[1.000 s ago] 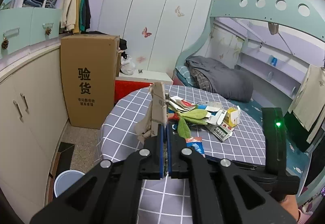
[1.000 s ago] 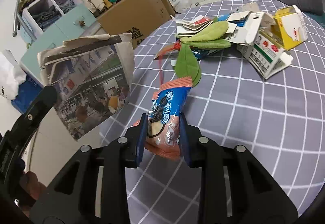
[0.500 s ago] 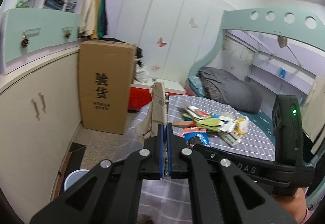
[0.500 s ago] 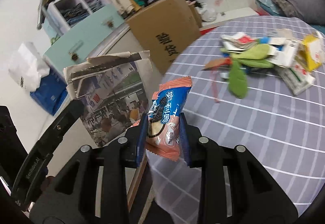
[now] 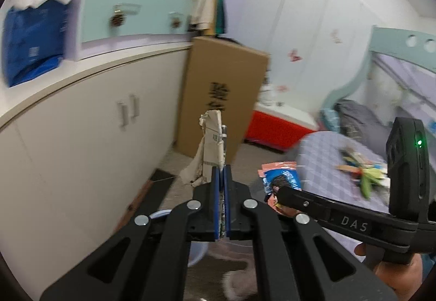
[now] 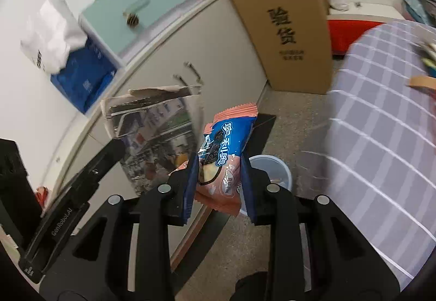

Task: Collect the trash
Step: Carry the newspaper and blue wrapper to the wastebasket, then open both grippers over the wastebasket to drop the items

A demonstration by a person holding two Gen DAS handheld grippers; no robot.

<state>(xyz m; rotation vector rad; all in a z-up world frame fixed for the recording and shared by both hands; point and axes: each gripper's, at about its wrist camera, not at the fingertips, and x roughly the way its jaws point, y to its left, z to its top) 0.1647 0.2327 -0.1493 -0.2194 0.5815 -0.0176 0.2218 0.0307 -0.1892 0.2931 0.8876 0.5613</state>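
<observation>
The left tool [image 5: 221,186] is clamped tight on a folded newspaper [image 5: 212,143], which stands upright and edge-on between its blue-padded fingers [image 5: 215,192]; from the right wrist camera the same newspaper [image 6: 155,134] shows its printed face, held up to the left of the other tool. The right tool [image 6: 219,186] grips a blue and pink cookie wrapper [image 6: 226,153] by its lower half, the crimped pink top edge pointing up. In the left view that cookie wrapper [image 5: 280,181] sits just right of the newspaper, both held over the floor and off the round surface with the grey checked cloth [image 6: 387,137]. Directly below and behind the wrapper in the right view is a pale blue trash bin [image 6: 272,167] standing on the speckled floor [image 6: 294,121], next to a dark mat. More trash, green leaves and scraps [image 5: 365,172], lies blurred on the checked surface to the right. A tall cardboard box [image 6: 288,25] with printed characters leans against the cream cabinet [image 5: 81,137] beyond the bin.
</observation>
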